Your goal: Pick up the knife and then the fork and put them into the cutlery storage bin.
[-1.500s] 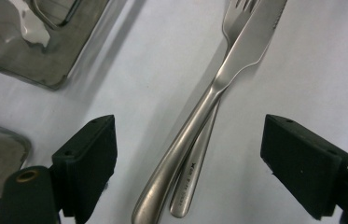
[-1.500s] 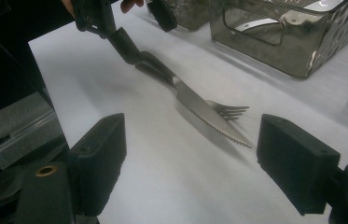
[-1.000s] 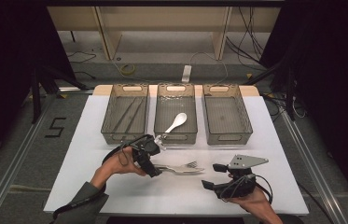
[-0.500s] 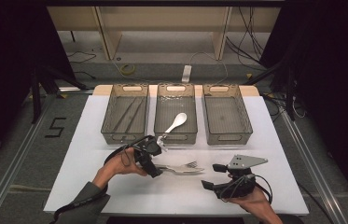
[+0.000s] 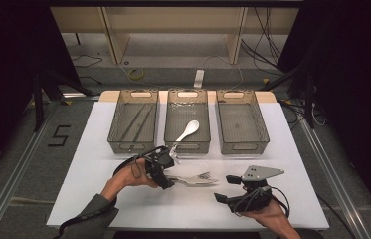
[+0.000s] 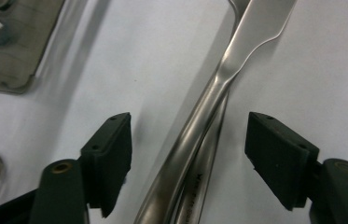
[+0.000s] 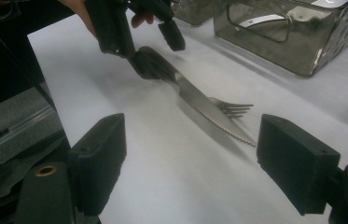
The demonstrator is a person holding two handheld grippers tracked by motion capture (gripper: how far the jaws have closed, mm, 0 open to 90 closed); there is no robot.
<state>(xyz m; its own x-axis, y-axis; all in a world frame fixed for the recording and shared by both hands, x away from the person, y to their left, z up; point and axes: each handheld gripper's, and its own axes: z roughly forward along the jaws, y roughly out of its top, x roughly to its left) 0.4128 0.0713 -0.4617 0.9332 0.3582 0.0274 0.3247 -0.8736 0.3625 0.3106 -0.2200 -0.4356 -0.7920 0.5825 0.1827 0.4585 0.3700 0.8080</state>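
Jaws of the left gripper (image 6: 188, 154) are still standing wide, straddling the stacked knife (image 7: 211, 116) and fork (image 7: 231, 108) handles, gripping nothing yet.

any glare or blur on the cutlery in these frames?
Left gripper view: the crossed metal handles carry bright streaks, and their near ends look soft. Right gripper view: the serrated knife is fairly sharp; the left gripper above the handles is dim. High view: the room around the white table is dark, the cutlery small.
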